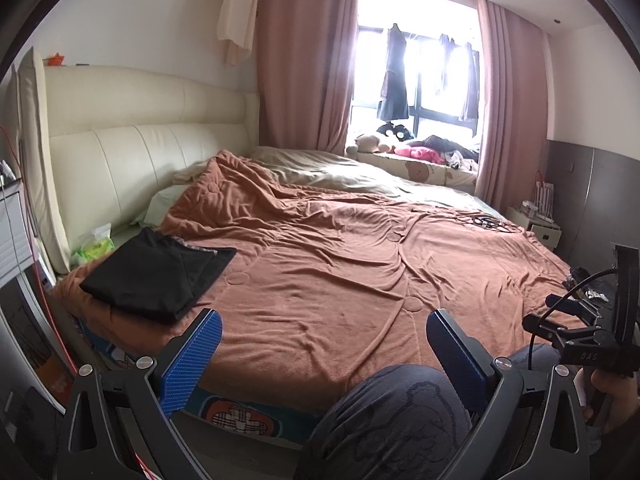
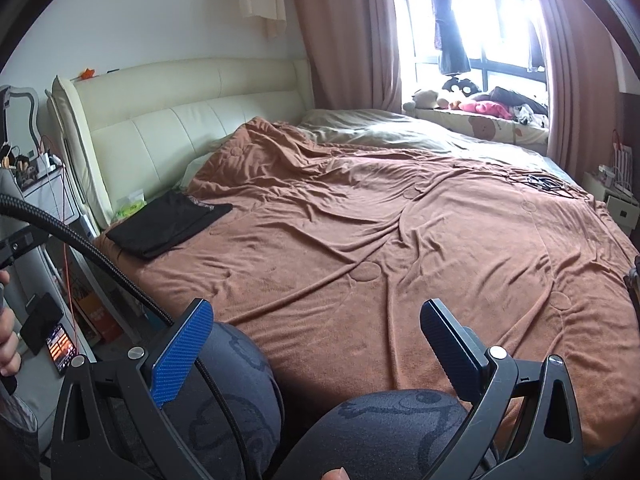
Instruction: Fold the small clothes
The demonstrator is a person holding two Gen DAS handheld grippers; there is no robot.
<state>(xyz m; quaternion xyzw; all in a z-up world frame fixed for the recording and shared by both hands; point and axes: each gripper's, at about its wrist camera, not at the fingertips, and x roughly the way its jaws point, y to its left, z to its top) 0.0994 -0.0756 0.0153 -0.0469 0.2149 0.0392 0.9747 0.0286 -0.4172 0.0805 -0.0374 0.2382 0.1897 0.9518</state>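
Both grippers, left gripper [image 1: 324, 334] and right gripper [image 2: 316, 324], are hovering with jaws spread, while the black garment [image 1: 156, 274], looking soft and light, is inviting a corner pinch.

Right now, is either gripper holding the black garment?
No. The folded black garment lies on the brown blanket, while left gripper and right gripper are both open, holding nothing.

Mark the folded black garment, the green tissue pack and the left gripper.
folded black garment [image 1: 152, 276], left wrist view, middle of top layer.
green tissue pack [image 1: 94, 246], left wrist view, its top.
left gripper [image 1: 324, 334], left wrist view, midway between fingertips.
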